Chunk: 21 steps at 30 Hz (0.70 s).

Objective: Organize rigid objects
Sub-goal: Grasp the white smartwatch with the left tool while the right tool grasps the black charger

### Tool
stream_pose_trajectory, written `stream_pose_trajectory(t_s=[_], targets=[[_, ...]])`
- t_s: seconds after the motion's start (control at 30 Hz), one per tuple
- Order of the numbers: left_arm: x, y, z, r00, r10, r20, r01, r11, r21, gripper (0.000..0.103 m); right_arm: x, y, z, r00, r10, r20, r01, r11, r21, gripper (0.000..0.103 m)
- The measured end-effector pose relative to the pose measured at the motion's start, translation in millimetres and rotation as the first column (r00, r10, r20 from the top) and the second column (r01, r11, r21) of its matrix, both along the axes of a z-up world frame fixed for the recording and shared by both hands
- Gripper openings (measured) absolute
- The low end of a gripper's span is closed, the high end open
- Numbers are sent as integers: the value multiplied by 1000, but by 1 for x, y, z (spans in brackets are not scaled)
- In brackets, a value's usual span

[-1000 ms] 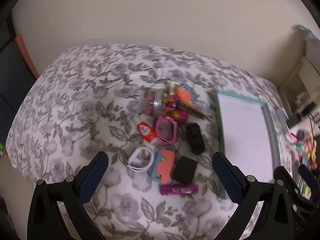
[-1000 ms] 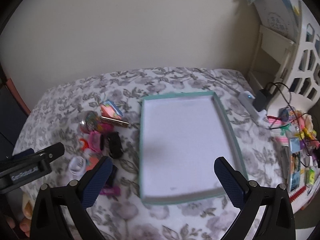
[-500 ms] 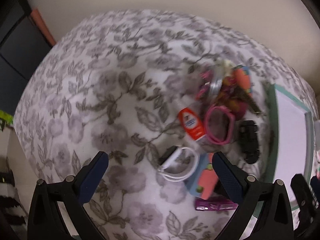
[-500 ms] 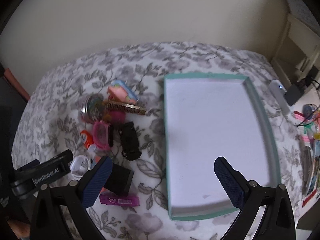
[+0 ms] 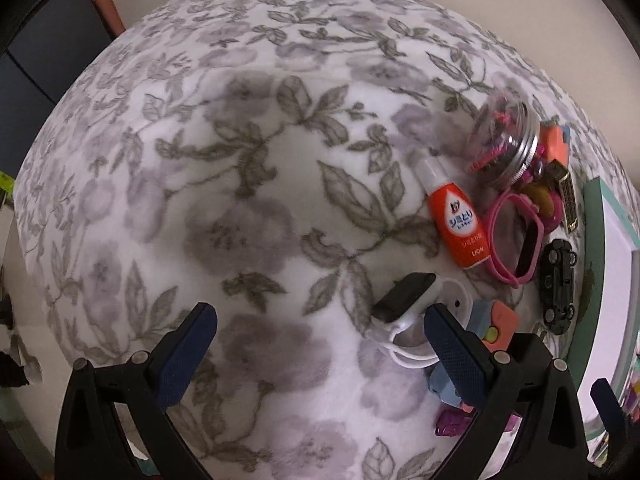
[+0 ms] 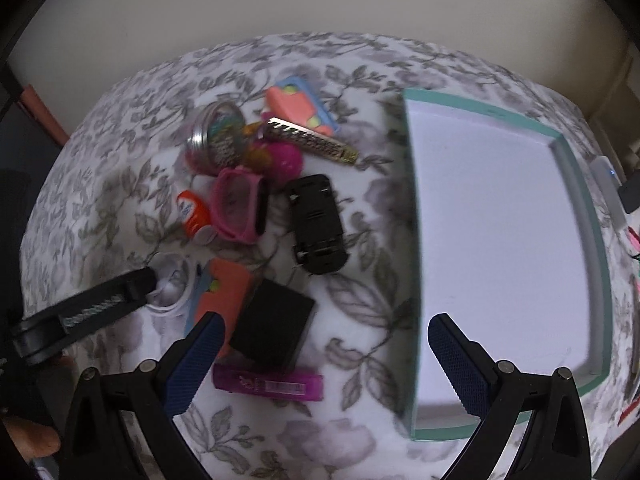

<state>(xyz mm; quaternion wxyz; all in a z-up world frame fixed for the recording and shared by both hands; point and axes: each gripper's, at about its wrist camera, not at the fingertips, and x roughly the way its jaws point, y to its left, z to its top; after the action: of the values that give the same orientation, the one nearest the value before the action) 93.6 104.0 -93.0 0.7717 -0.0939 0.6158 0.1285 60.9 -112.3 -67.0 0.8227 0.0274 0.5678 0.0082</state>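
Teal tray [image 6: 412, 240] empty beside toy pile; left gripper [image 5: 320, 332] jaws apart by white watch [image 5: 404, 304]; right gripper [image 6: 324, 344] jaws apart.

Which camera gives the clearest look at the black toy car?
The right wrist view: the black toy car lies whole and unobstructed near the frame's middle, beside the teal tray. In the left wrist view the car sits squeezed and distorted at the far right edge.
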Motion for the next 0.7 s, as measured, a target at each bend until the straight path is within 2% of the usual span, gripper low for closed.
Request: stream_pose_trajectory(t_s=[0.13,0.23,0.27,0.33,0.47,0.7], targets=[[3,-7,-10,1000,-16,-7,16,1000,9,102,3,9,-8,1000,26,-8,-26,1000,-11,99],[3,-10,-15,1000,-19,4,19,1000,-4,100,5,13,-15,999,33,-19,-34,999,-18,92],[5,-14,-17,1000,-25,4,25,1000,-4,96,6,14,-17,999,35,-24,-35,999,-14,89],[6,-18,-22,999,-37,3,37,999,-1,88,8,16,-21,999,39,-31,-39,999,-9,89],[7,-30,-33,998,-53,23,53,998,20,87,10,21,-27,998,52,-31,-52,998,-25,89],[15,-47,-36,997,-69,46,67,997,39,86,12,25,-34,998,58,-40,-59,998,-39,88]])
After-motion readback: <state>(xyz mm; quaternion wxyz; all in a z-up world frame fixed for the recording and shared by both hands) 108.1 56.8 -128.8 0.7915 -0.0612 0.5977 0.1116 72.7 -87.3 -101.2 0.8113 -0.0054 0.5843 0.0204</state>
